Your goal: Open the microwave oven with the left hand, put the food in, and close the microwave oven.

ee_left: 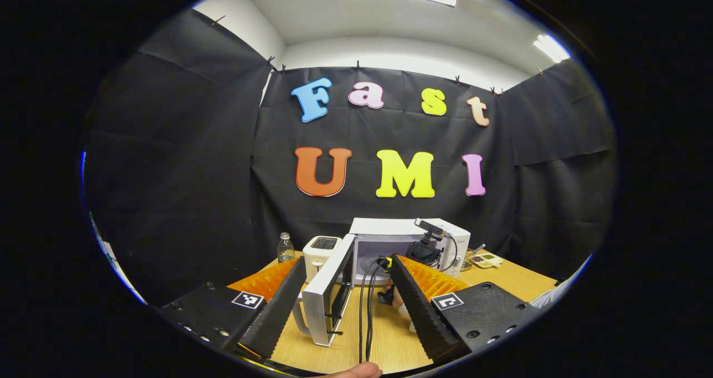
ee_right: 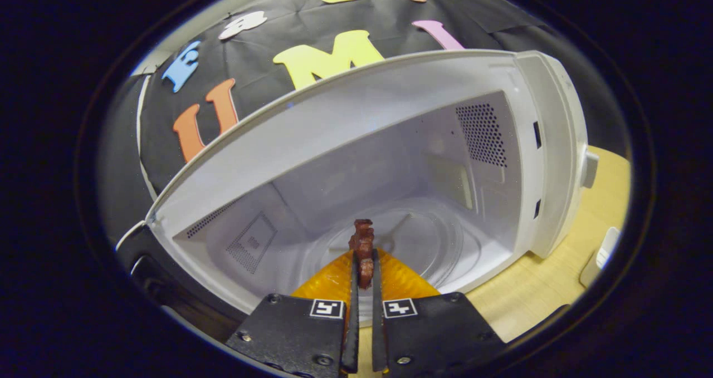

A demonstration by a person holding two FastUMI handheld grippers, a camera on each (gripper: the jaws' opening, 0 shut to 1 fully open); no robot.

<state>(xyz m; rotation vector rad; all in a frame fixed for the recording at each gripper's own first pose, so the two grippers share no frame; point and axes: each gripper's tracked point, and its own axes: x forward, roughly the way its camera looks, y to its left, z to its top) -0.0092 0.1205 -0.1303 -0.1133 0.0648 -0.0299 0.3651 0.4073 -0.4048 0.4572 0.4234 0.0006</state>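
Here, in the left gripper view, the left tool (ee_left: 348, 280) stands spread wide, holding nothing; ahead of it on the tabletop (ee_left: 390, 339) sit one microwave (ee_left: 409, 239) with its door (ee_left: 328, 297) swung open and one bottle (ee_left: 285, 248). In the right gripper view, the right tool (ee_right: 363, 272) pinches one piece of food (ee_right: 362, 244), just inside the oven's open cavity.

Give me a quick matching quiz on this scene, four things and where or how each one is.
Things:
1. microwave door
2. food piece
3. water bottle
4. left tool

States:
A. open, holding nothing
B. pinched in the right tool
C. swung open
D. standing on the table, left of the microwave

Pairs: 1-C, 2-B, 3-D, 4-A
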